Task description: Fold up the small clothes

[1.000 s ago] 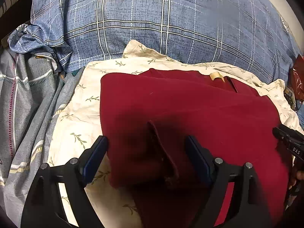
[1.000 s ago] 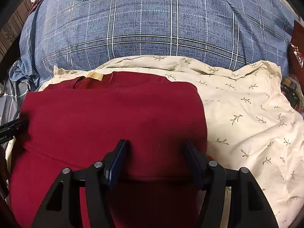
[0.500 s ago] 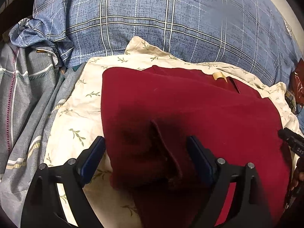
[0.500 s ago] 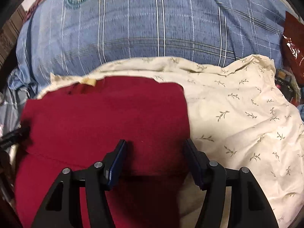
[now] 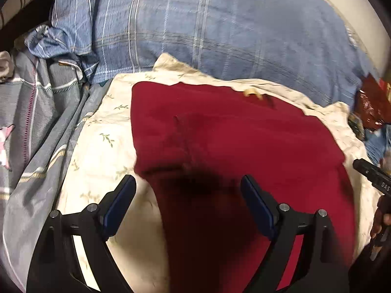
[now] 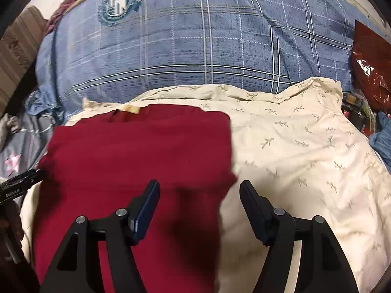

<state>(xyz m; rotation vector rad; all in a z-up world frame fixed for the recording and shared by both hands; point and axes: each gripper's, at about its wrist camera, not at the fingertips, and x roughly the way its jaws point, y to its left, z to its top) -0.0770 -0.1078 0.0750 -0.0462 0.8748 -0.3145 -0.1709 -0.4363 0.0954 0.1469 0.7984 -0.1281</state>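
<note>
A dark red garment (image 5: 232,146) lies partly folded on a cream leaf-print cloth (image 6: 305,151), its upper part doubled over the lower so a folded edge runs across the near side; a small tan label (image 6: 133,109) shows at its far edge, where the neckline is blurred and hard to read. The left gripper (image 5: 188,190) hovers above the garment's near left part with its 2 jaws wide apart and nothing clamped; a dark shadow below it hides the cloth's detail. The right gripper (image 6: 199,196) hangs over the garment's near right corner, its jaws opening, with fabric below the gap but none pressed by the pads. Beyond the cream cloth swells a blue plaid pillow (image 6: 195,48) with a round emblem; grey striped bedding (image 5: 36,122) bunches at the left; at the far right a shiny red packet (image 6: 371,73) is cut off by the frame, and the clutter below it is too small to make out.
</note>
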